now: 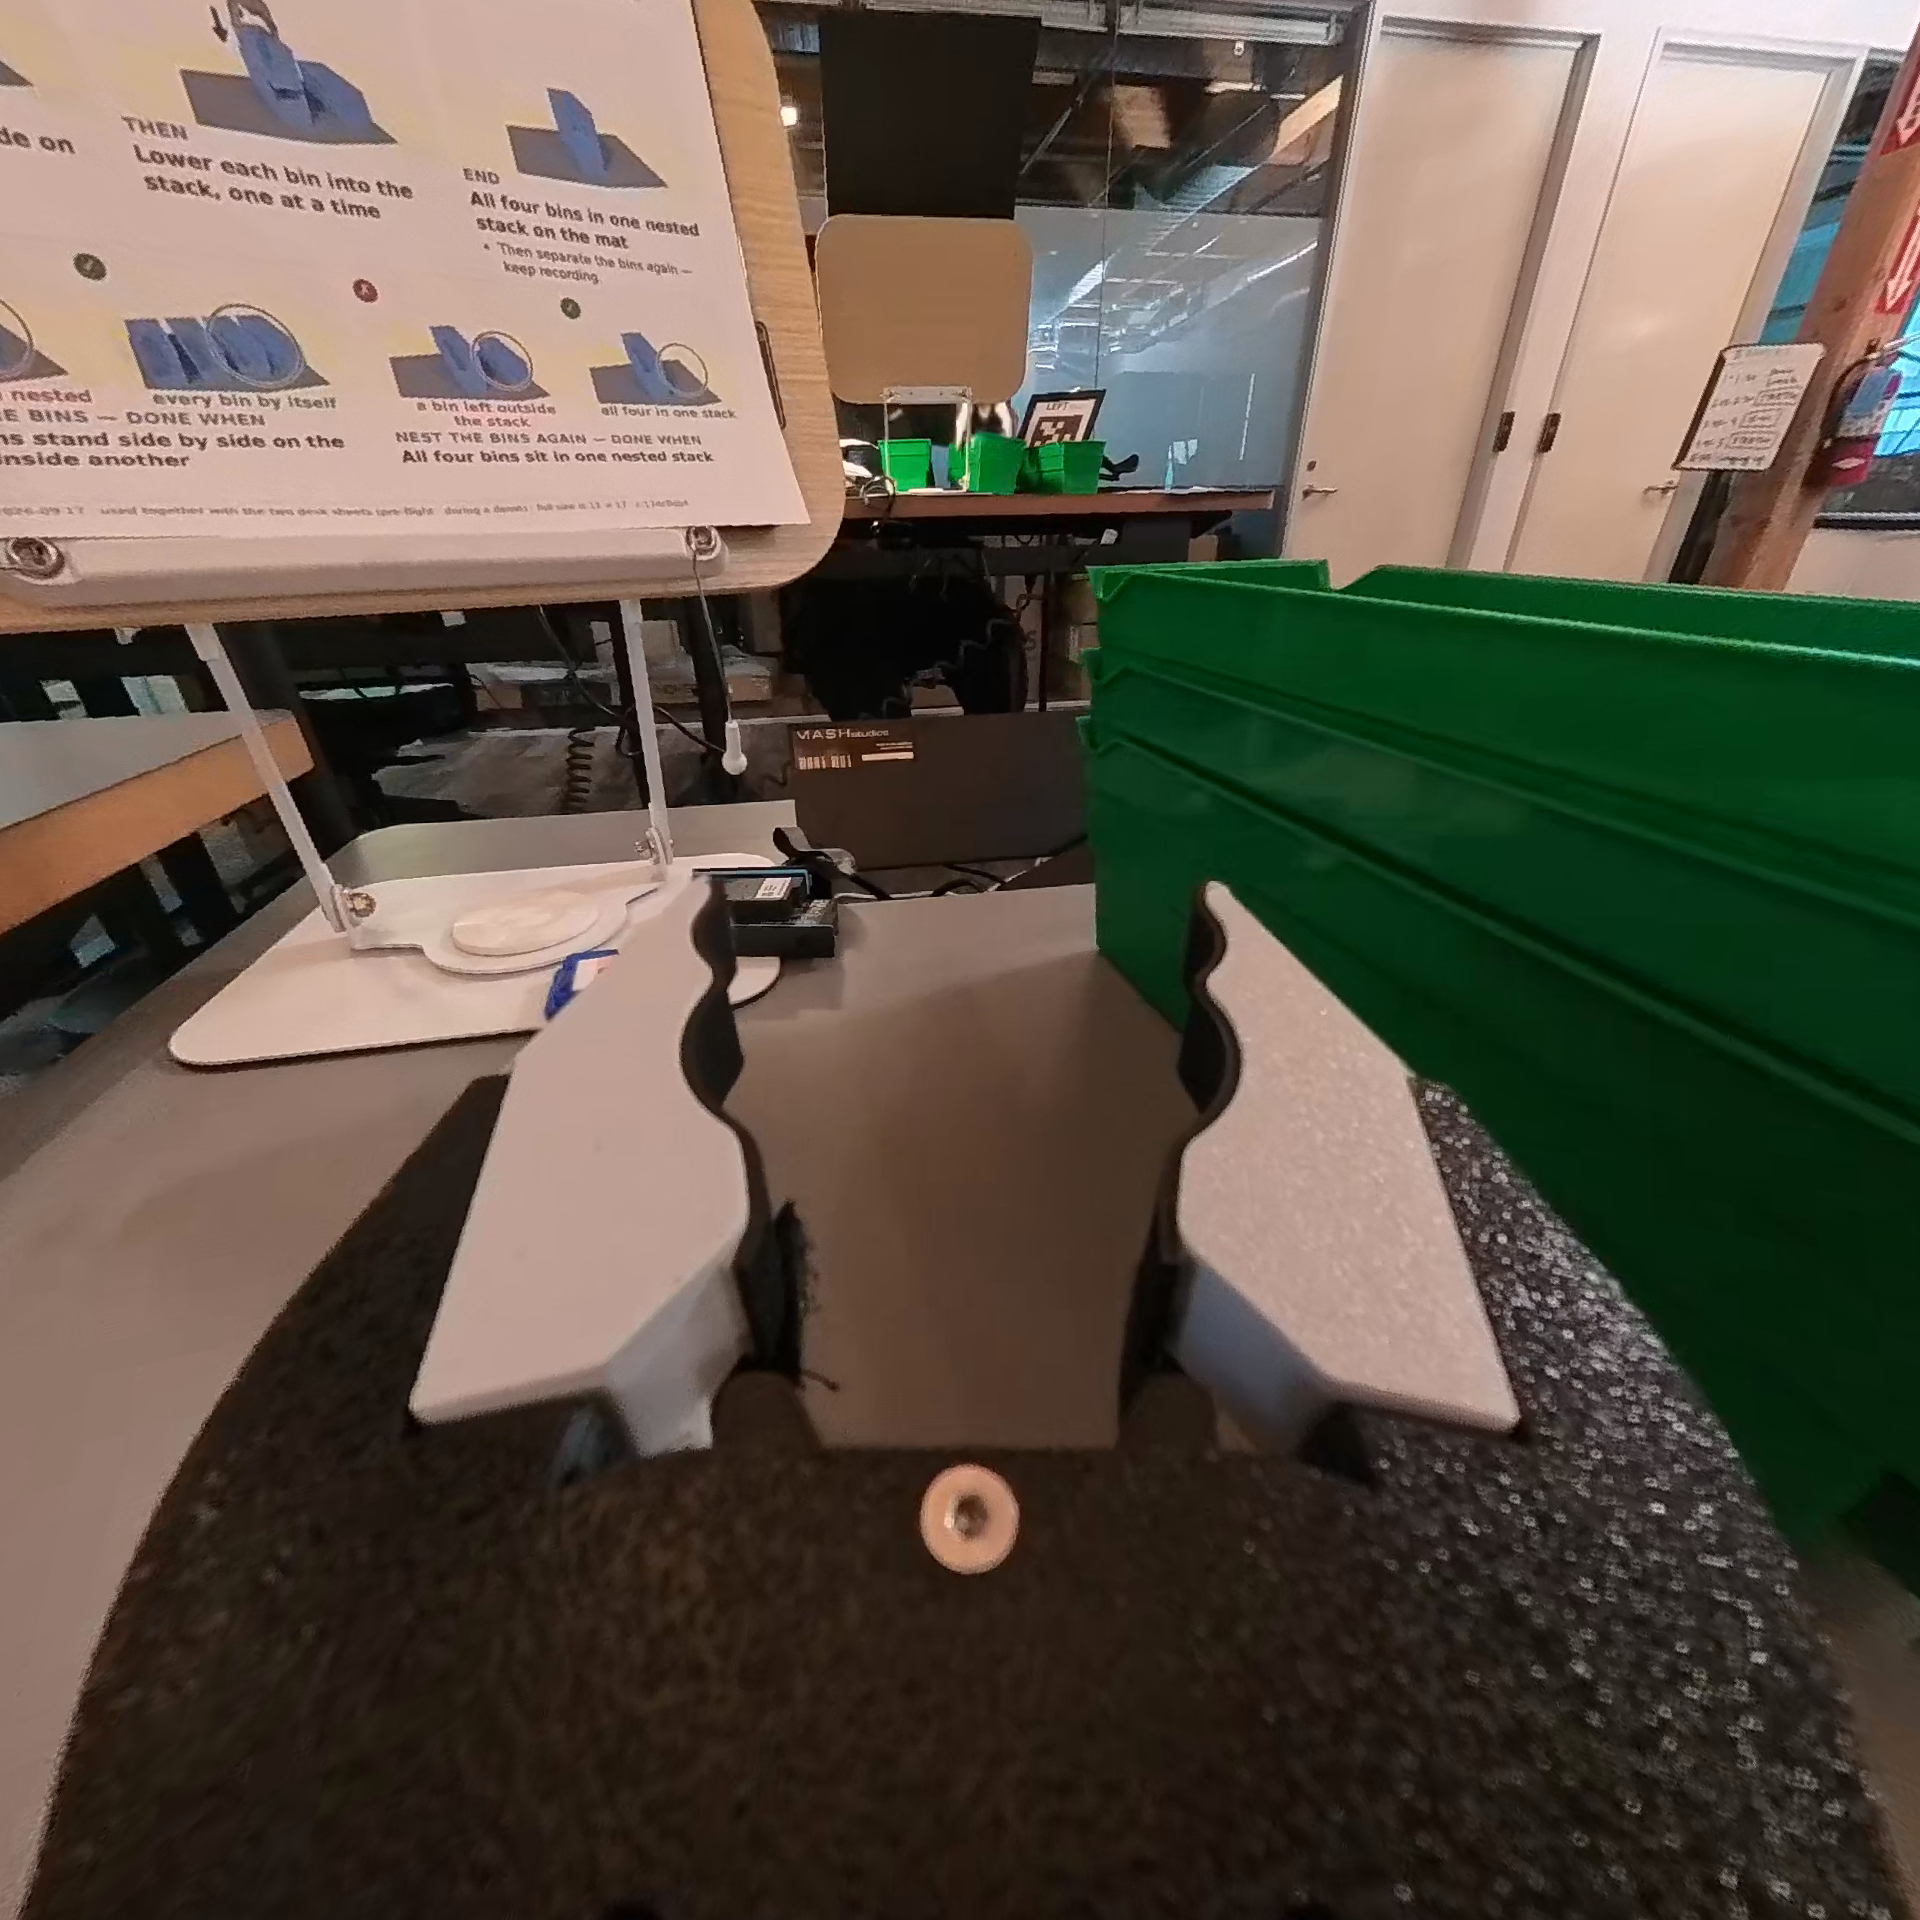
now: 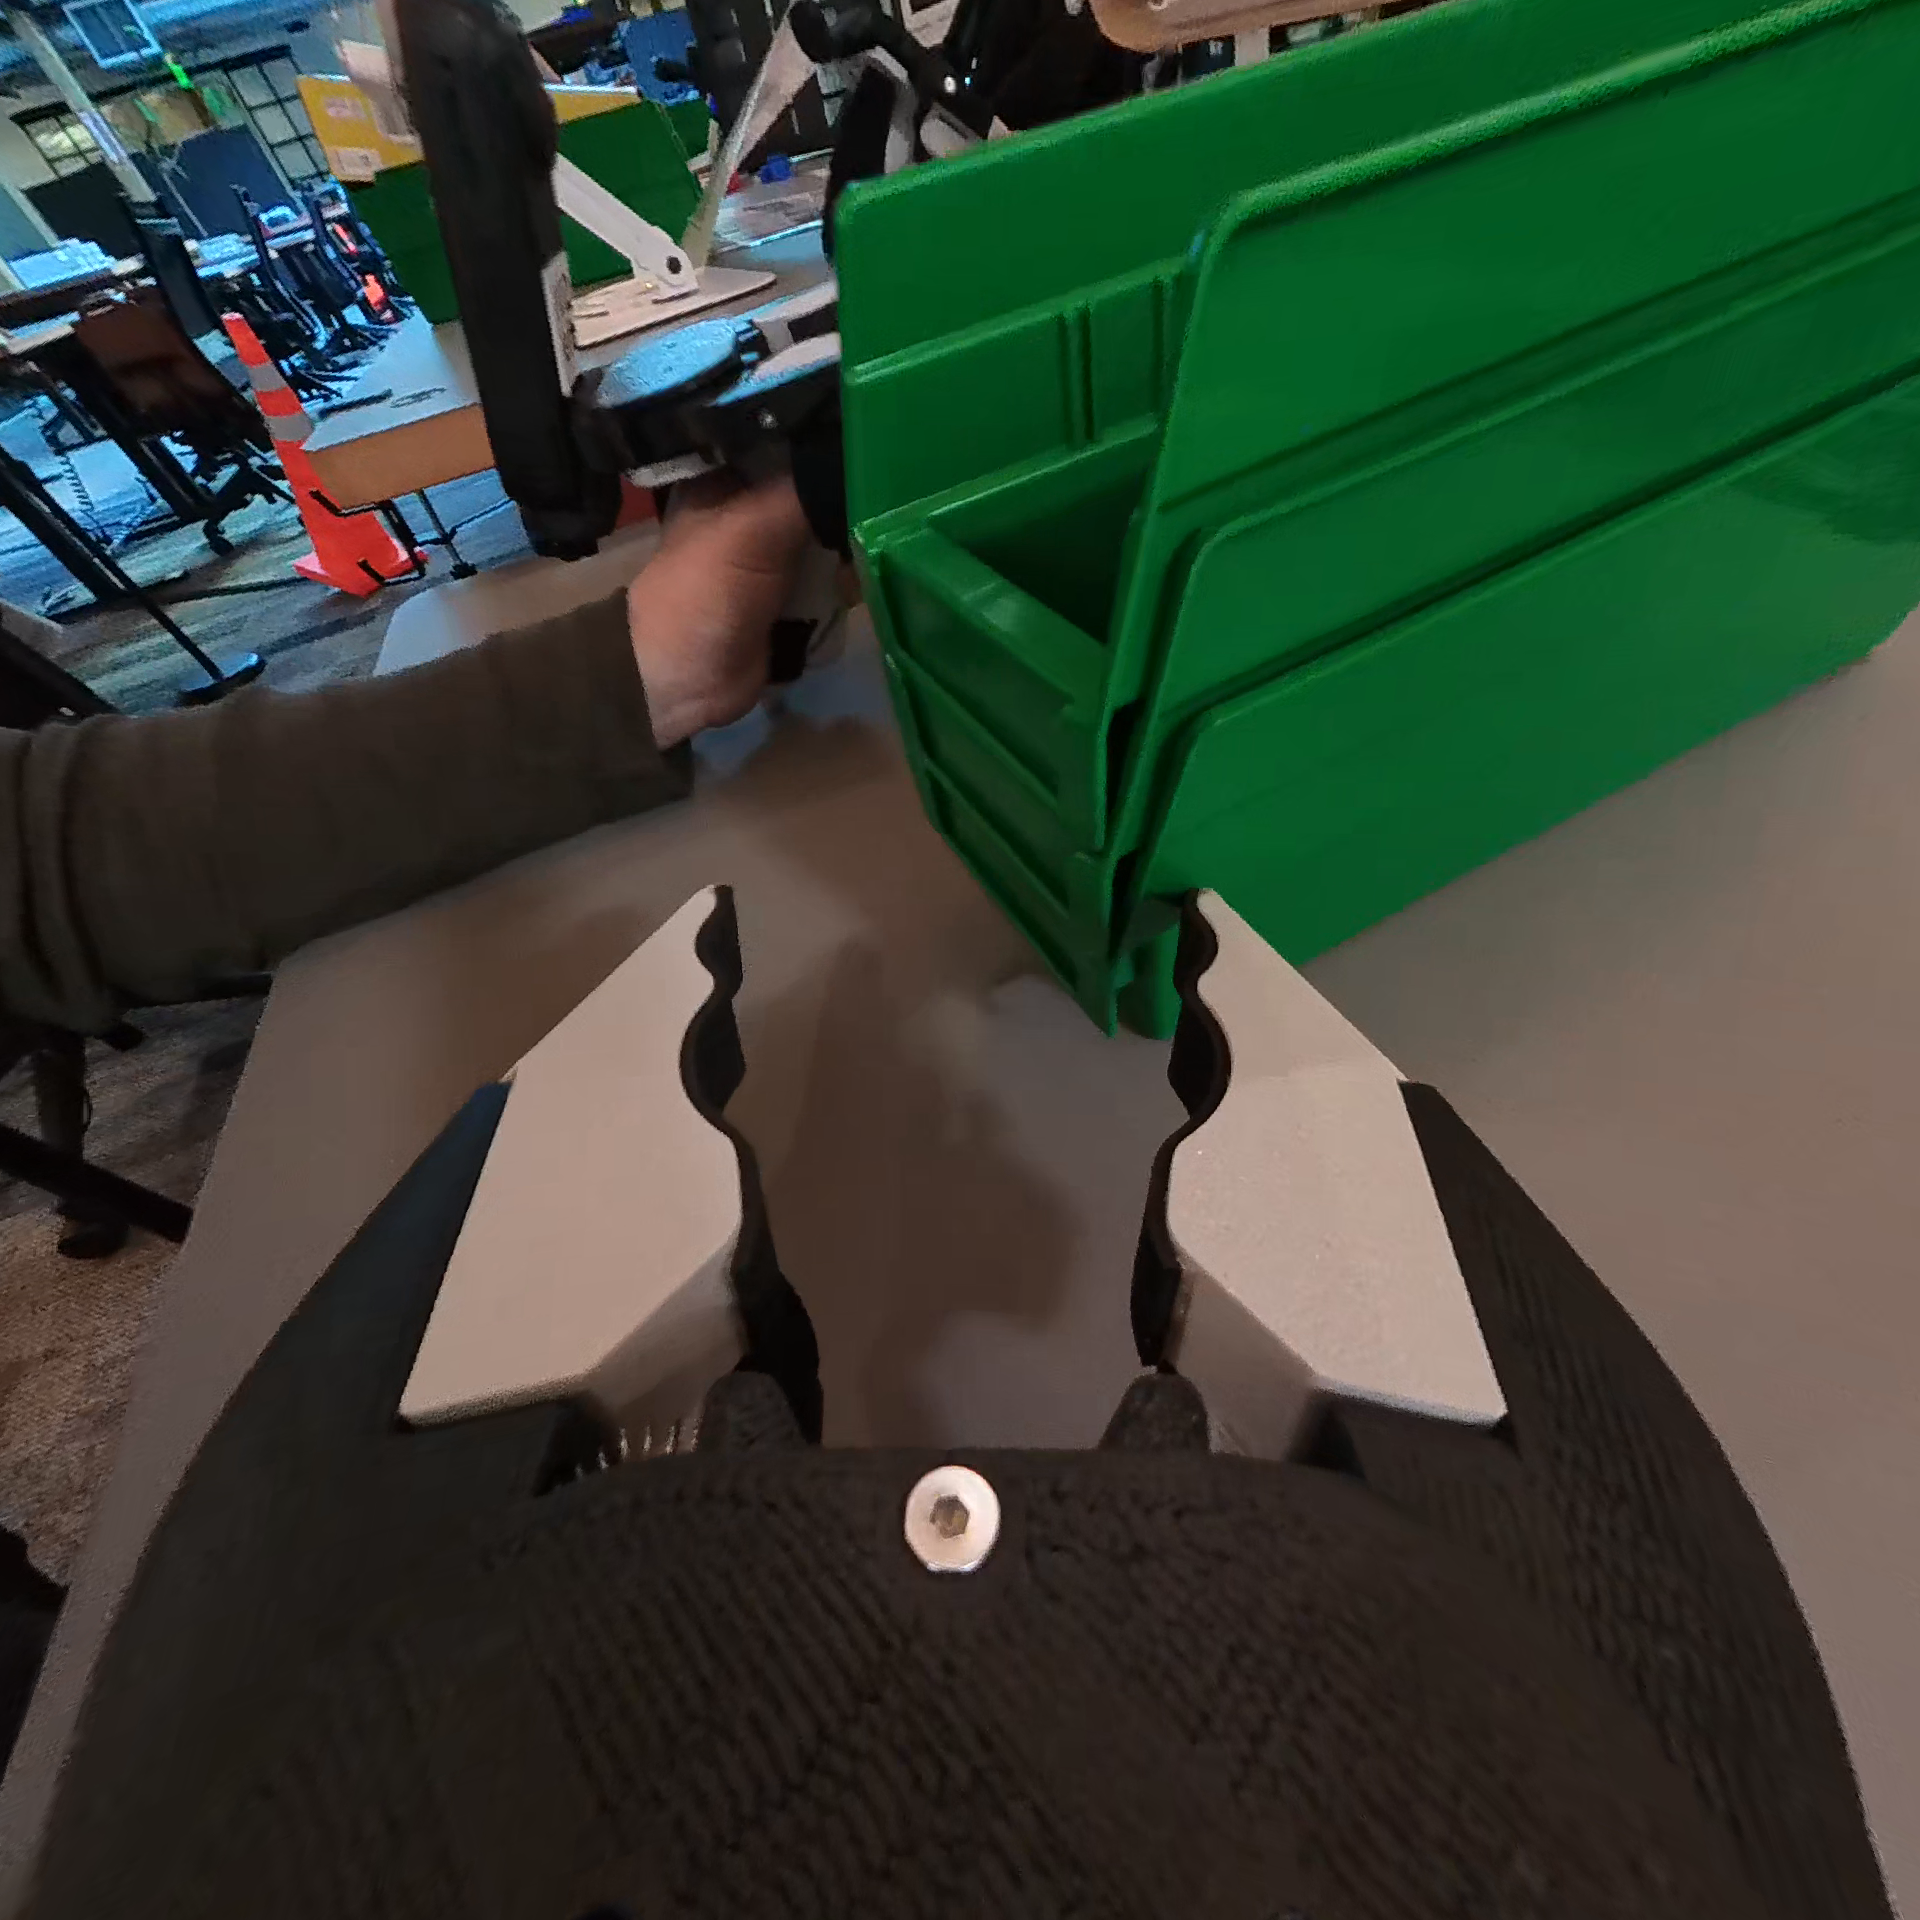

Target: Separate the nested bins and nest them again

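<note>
Grey table [image 2: 1558, 1143] w/ glossy green bins [image 2: 1455, 623] nested; left gripper [image 1: 961, 997] & right gripper [image 2: 961, 987] wide apart, empty.

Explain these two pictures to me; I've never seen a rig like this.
A person holds a two-finger gripper in each hand, and each gripper carries a camera that looks along its own fingers. One picture is from the left gripper, the other from the right gripper. Both are open and hold nothing. On the grey table stands a stack of nested green bins, beside each gripper. The right view also shows the person's hand on the left tool. An instruction sheet on a stand is behind.
</note>
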Tool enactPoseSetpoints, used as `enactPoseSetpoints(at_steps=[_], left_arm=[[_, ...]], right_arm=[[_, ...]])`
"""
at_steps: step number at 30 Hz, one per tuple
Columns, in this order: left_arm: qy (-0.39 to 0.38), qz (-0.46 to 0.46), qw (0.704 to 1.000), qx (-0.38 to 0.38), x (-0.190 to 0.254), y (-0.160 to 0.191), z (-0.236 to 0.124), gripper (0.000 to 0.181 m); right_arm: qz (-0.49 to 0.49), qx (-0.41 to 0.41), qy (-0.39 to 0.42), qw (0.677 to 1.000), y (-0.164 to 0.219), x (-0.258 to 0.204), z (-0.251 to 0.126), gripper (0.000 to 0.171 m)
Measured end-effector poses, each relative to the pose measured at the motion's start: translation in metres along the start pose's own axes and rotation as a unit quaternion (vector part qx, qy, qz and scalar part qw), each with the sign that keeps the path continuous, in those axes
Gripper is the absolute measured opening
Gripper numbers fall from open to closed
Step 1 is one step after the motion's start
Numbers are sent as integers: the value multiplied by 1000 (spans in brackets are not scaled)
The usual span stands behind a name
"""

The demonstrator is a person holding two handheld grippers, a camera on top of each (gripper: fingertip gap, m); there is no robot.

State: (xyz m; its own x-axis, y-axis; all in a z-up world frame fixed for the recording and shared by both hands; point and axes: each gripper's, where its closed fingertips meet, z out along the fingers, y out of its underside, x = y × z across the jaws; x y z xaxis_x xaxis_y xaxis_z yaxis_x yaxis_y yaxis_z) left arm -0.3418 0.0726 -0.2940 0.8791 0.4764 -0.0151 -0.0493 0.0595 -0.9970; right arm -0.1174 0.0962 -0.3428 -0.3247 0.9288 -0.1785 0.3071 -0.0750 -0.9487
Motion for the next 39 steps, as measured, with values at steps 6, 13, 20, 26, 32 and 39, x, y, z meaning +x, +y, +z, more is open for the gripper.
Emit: enactPoseSetpoints(at_steps=[6,13,20,26,32,39], left_arm=[[-4,7,1000,7,0,-3,-3,85],[-4,7,1000,10,0,-5,-3,85],[2,43,999,13,9,-8,-3,85],[-7,51,999,1,4,-2,-1,85],[-8,61,998,1,4,-3,0,85],[-6,49,999,-9,4,5,3,85]], right_arm=[[-148,10,97,984,-20,-2,-77,82],[-368,-157,381,834,19,80,-283,82],[-401,-379,384,741,96,133,-377,78],[-424,-466,340,698,122,154,-384,63],[-443,-501,325,669,129,163,-382,37],[-386,-503,356,686,127,156,-381,28]])
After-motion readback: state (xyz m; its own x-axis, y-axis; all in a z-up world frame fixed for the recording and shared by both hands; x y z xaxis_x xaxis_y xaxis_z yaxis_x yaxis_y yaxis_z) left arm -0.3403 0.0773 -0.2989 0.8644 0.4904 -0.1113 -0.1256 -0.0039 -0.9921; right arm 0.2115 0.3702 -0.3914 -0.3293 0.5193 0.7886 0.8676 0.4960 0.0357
